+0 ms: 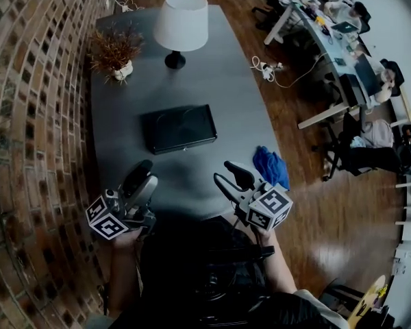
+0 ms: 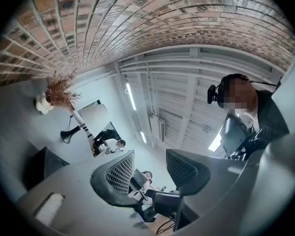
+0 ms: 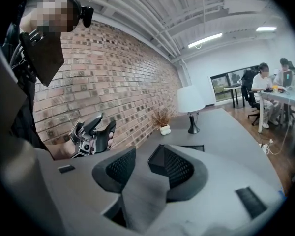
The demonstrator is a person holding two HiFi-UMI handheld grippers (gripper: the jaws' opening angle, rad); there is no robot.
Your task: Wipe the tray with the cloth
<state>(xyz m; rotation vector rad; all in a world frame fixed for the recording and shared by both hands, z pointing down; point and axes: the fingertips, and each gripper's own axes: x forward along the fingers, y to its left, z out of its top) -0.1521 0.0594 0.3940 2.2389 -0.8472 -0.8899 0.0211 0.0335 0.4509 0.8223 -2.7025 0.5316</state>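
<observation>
The black tray [image 1: 178, 127] lies flat in the middle of the grey table [image 1: 212, 81]. A crumpled blue cloth [image 1: 270, 166] rests by the table's right edge. My left gripper [image 1: 144, 177] hovers at the near left, short of the tray, its jaws apart and empty. My right gripper [image 1: 228, 177] is at the near right, just left of the cloth and apart from it, also open and holding nothing. In the left gripper view the left gripper [image 2: 148, 163] tilts upward at the ceiling. In the right gripper view the right gripper [image 3: 142, 163] faces the tray [image 3: 192, 147] across the table.
A white lamp [image 1: 181, 22] and a dried plant in a white pot [image 1: 116, 53] stand at the table's far end. A brick wall [image 1: 27, 115] runs along the left. Desks with seated people [image 1: 342, 19] and wooden floor lie to the right.
</observation>
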